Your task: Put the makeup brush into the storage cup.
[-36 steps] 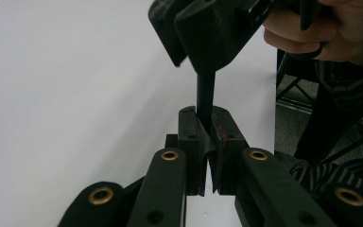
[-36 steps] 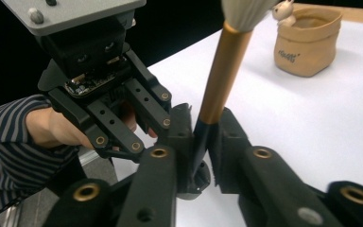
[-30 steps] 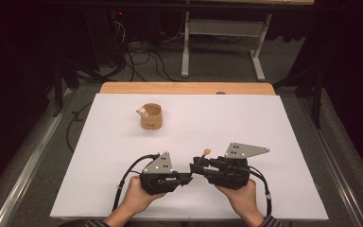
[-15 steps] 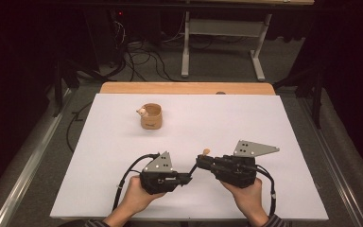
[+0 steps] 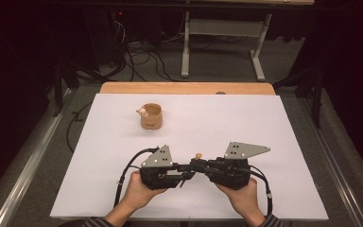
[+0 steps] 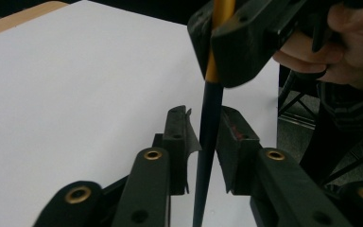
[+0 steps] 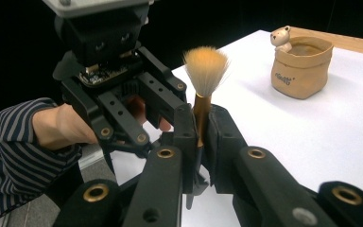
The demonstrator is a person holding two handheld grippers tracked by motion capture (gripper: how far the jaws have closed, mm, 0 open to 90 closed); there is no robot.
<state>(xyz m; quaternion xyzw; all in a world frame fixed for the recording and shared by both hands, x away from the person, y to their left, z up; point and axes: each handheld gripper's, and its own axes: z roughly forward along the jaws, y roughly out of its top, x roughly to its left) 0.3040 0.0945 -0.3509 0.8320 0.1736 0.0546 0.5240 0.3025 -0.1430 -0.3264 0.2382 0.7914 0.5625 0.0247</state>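
While a person sits at a white table (image 5: 264, 127), two black grippers meet over its near edge with a small brush (image 7: 203, 90) between them.

Largest to smallest: the table's white sheet covers all but a wooden strip at the far side. The left gripper (image 5: 182, 172) and right gripper (image 5: 199, 166) point at each other, each in one hand; a striped sleeve (image 7: 9, 142) shows on the left arm. Toward the far left stands a tan sack-shaped cup (image 5: 151, 116) with a little bear figure (image 7: 280, 38) on its rim, well apart from the grippers. The right gripper's jaws are closed on the brush's golden ferrule, tan bristles upright above them. The left gripper's jaws stand narrow around the brush's dark handle, one on each side; whether they touch it cannot be told.
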